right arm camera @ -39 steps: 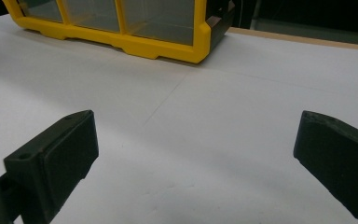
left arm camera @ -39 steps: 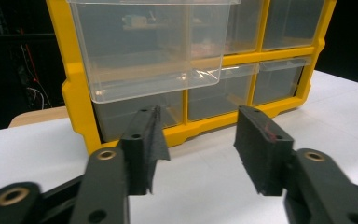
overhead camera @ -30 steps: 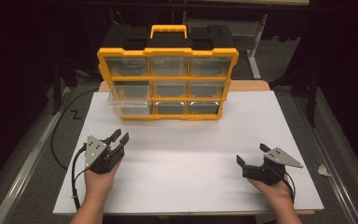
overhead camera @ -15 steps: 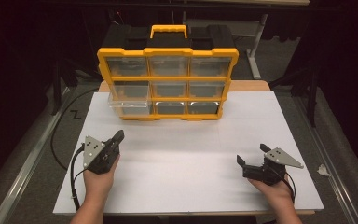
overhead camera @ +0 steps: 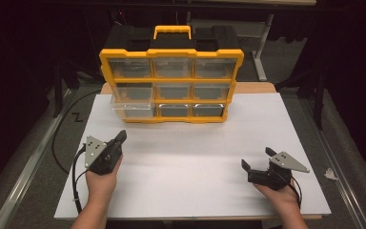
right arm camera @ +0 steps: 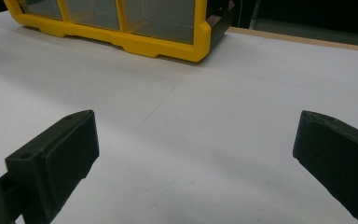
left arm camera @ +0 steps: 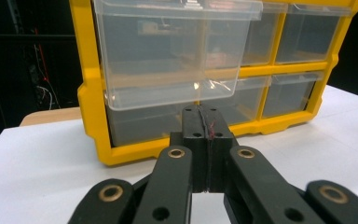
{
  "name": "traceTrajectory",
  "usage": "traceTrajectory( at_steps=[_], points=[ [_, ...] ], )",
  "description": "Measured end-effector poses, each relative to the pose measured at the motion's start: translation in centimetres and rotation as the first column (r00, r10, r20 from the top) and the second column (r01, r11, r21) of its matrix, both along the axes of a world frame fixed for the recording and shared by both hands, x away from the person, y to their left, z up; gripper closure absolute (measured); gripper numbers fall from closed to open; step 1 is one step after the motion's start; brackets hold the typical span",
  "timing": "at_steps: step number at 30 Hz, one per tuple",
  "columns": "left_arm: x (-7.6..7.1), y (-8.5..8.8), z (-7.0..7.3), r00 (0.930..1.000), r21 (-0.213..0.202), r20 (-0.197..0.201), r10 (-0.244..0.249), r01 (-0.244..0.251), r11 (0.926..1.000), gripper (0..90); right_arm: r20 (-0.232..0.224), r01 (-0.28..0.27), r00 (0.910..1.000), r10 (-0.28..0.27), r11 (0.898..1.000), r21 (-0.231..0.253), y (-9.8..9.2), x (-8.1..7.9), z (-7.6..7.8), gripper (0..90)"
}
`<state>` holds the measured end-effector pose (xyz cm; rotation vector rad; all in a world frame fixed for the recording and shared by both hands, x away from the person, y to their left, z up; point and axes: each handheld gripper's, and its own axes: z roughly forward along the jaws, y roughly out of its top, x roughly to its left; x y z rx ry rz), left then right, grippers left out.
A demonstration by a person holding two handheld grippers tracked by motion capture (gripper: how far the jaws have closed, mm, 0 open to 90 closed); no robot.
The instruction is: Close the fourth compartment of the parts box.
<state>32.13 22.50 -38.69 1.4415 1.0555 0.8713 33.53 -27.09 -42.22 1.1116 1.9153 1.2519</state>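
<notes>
Drawer (overhead camera: 132, 98), clear plastic and pulled partway out, sits in the left column of the yellow organizer (overhead camera: 171, 78), in its middle row; in the left gripper view (left arm camera: 168, 56) it juts forward past the yellow frame. The organizer stands upright at the far edge of the white surface (overhead camera: 190, 157), a little left of that edge's middle, with three rows of three clear drawers and a yellow carry handle (overhead camera: 172, 31) on top.

Near the surface's left edge, toward the near left corner, the left tongs (overhead camera: 120, 137) point at the organizer and are well apart from it. Their jaws are pressed fully together with nothing between them, having just closed, as the left gripper view (left arm camera: 206, 140) shows.

Toward the near right corner, the right tongs (overhead camera: 257, 160) rest low over the surface, jaws spread wide and holding nothing; in the right gripper view (right arm camera: 196, 154) bare white surface lies between the two pads.
</notes>
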Motion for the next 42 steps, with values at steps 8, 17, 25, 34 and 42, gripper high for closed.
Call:
traceTrajectory(
  at_steps=[8,17,25,34,42],
  points=[
    [1.2,-0.4,0.4,0.9998,0.009,-0.019,0.005,-0.005,1.0000,89.7,0.002,0.005,1.0000,-0.005,1.000,0.004,-0.2,0.0,0.0,1.4],
    [2.2,-0.9,1.5,0.9996,0.012,-0.025,0.013,-0.013,0.9998,89.8,0.008,0.004,1.0000,-0.004,1.000,0.005,-0.3,0.0,0.2,1.4],
    [3.5,-1.1,2.8,0.9993,0.006,-0.036,0.012,-0.012,0.9999,89.7,0.008,0.005,1.0000,-0.005,1.000,0.009,-0.5,0.1,0.2,1.4],
    [4.5,-1.4,3.8,0.9993,0.020,-0.036,0.010,-0.009,0.9998,89.8,0.009,0.006,0.9999,-0.006,1.000,0.016,-0.7,0.1,0.2,1.4],
    [4.9,-1.9,4.2,0.9993,0.032,-0.035,0.011,-0.010,0.9994,89.8,0.010,0.007,0.9999,-0.007,1.000,0.018,-0.7,0.1,0.3,1.4]
  ],
)
